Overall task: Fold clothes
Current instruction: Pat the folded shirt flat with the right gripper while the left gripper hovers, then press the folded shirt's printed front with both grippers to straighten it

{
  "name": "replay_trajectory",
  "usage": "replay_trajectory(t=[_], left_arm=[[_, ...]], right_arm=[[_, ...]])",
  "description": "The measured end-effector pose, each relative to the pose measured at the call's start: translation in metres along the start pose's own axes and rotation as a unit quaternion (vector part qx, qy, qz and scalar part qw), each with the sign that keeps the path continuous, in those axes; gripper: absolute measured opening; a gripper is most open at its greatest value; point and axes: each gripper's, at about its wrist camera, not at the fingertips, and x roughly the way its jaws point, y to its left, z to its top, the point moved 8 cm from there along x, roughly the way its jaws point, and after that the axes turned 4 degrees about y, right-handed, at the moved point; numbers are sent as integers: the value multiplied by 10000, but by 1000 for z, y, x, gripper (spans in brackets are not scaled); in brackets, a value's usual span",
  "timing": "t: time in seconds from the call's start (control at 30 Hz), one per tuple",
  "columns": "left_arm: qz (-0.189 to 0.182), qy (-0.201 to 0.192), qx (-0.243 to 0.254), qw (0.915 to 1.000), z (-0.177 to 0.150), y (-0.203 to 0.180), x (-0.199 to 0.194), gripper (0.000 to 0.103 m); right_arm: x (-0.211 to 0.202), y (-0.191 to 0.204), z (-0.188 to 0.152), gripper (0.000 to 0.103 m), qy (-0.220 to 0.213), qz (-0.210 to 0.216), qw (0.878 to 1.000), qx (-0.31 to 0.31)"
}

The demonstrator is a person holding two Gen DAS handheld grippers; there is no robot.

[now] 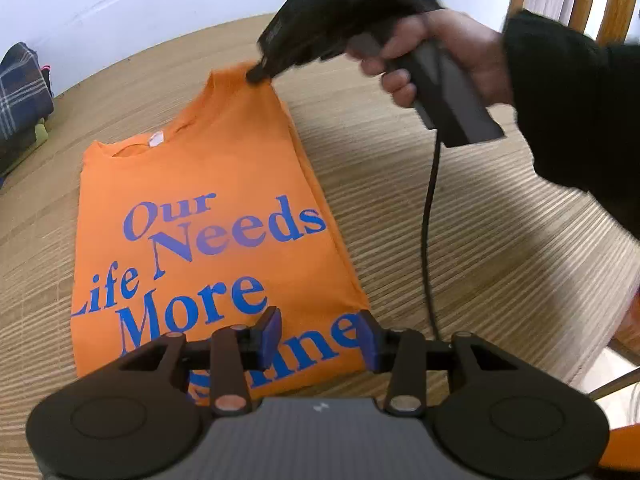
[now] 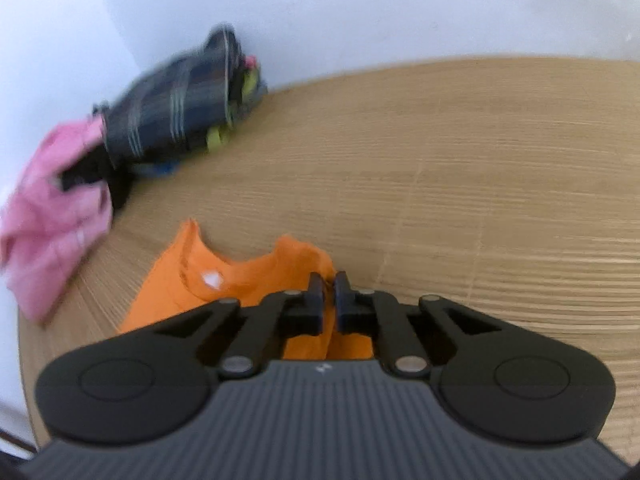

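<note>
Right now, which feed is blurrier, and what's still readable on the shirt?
Right wrist view: blurrier, the clothes pile smeared. Left wrist view: the orange shirt print reads sharply; only the right hand-held gripper and hand blur; fisheye bends the table edge.

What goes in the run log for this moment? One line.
right claw: shut on orange T-shirt shoulder | left claw: open over hem | shirt: partly folded

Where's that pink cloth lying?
In the right wrist view, the pink cloth lies at the table's far left by the wall, touching the dark plaid clothes.
</note>
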Motion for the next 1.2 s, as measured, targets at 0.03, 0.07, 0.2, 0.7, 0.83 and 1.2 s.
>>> replay_trajectory(t=[0.03,0.07,0.2,0.7,0.83,1.2], left_arm=[[-39,10,-27,10000,-1,0,0,44],[-62,46,-56,10000,-2,0,2,44],[-151,170,-154,9996,-7,-1,9,46],[587,-393,-638,9955,-10,78,-28,49],[470,-130,-722,9962,-25,105,-12,49],[-267,159,105,9995,-57,121,-22,50]], right_arm=[[-12,2,3,8,-180,-1,9998,124],[-21,1,4,8,-303,-48,9992,263],[0,-16,-8,8,155,-556,9980,265],[-62,57,-59,23,302,-748,9952,-559],[-61,119,-120,20,1008,-192,9894,-1026],[-96,142,-197,22,1370,-1210,9821,-451]])
